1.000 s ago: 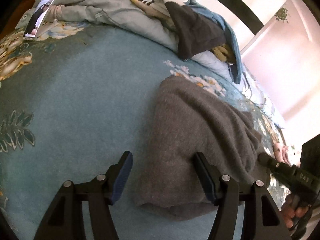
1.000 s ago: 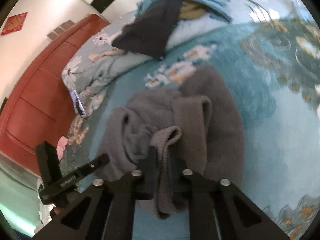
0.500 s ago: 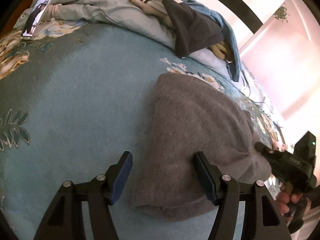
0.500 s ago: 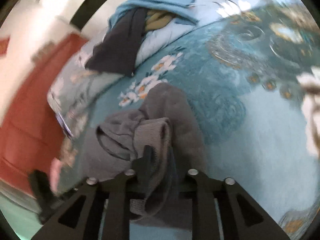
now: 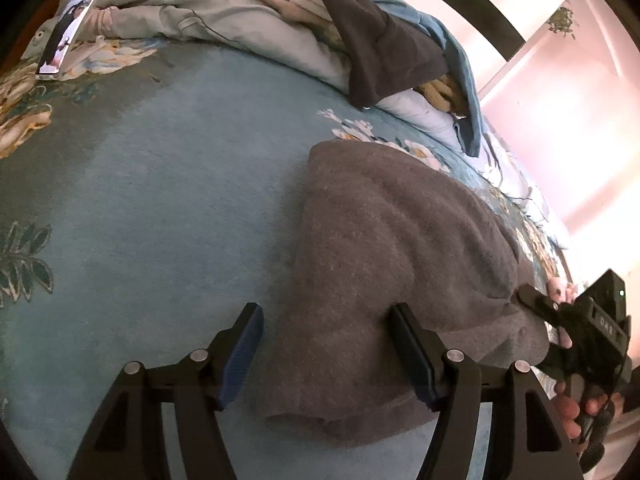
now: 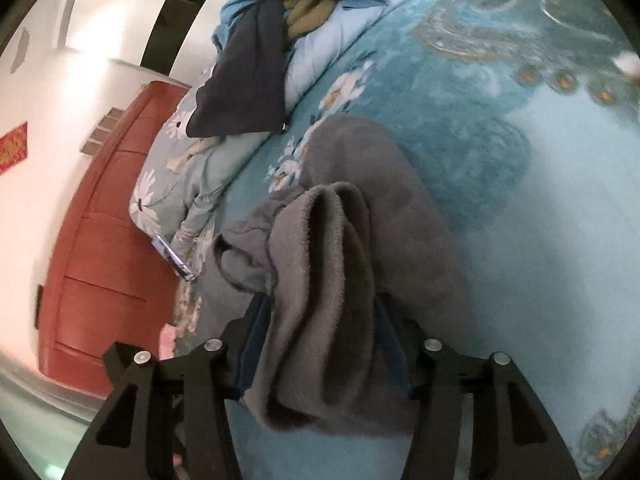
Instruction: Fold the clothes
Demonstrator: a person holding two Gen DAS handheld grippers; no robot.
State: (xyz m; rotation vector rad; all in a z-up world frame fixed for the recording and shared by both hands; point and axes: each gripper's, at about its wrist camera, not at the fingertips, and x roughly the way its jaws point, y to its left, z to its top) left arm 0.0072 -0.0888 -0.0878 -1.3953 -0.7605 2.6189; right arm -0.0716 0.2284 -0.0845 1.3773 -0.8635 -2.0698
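Note:
A grey knit garment (image 5: 400, 240) lies folded on the teal bedspread (image 5: 160, 200). My left gripper (image 5: 326, 354) hovers open over the garment's near left edge, its right finger above the cloth and its left finger over bare bedspread. In the right wrist view my right gripper (image 6: 320, 336) stands open, with a bunched fold of the grey garment (image 6: 320, 280) lying loosely between its fingers. A hand holds the right gripper (image 5: 580, 320) at the garment's right edge in the left wrist view.
A pile of dark and blue clothes (image 5: 384, 52) and a pale floral quilt (image 5: 200, 12) lie at the far side of the bed. A phone (image 5: 70, 46) rests near the far left corner. A red wooden panel (image 6: 100, 260) stands beyond the bed.
My right gripper was shut on the grey fold and has now opened, leaving the cloth slack between its fingers. The left gripper stays open and has barely shifted.

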